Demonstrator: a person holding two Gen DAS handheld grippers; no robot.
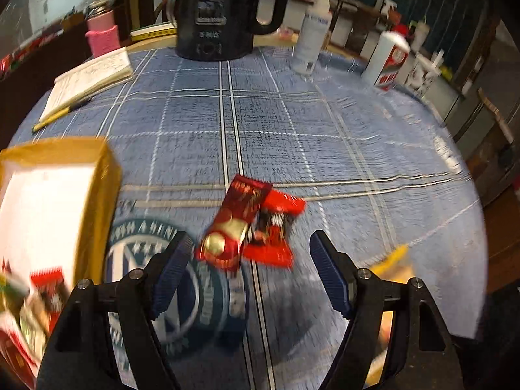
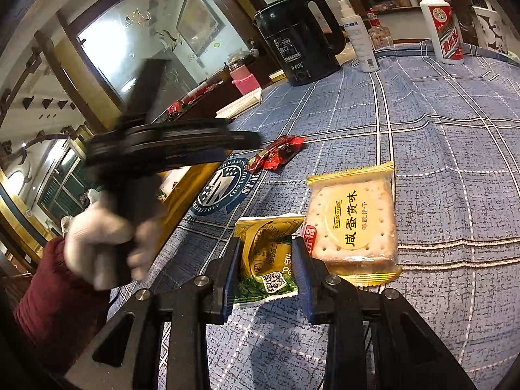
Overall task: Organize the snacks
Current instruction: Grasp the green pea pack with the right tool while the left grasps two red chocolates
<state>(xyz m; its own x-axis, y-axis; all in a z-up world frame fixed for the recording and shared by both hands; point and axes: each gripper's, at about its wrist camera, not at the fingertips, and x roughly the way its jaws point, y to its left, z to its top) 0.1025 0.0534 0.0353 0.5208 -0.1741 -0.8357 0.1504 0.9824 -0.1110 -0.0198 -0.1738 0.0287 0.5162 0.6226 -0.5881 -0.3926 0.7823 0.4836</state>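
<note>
Two red snack packets [image 1: 252,224] lie overlapped on the blue checked tablecloth, just ahead of my open, empty left gripper [image 1: 248,266]; they also show in the right wrist view [image 2: 276,154]. A yellow box [image 1: 52,201] with snacks inside stands at the left. My right gripper [image 2: 266,269] has its jaws either side of a yellow-green snack packet [image 2: 266,253] that lies on the cloth. A yellow cracker packet [image 2: 354,221] lies right beside it. The left gripper [image 2: 234,143], held by a white-gloved hand, is blurred in the right wrist view.
A black kettle [image 1: 221,13], a white spray bottle [image 1: 313,32], a white and red bottle [image 1: 388,58], a pink bottle [image 1: 102,32] and an open book with a pencil [image 1: 91,78] stand along the table's far edge.
</note>
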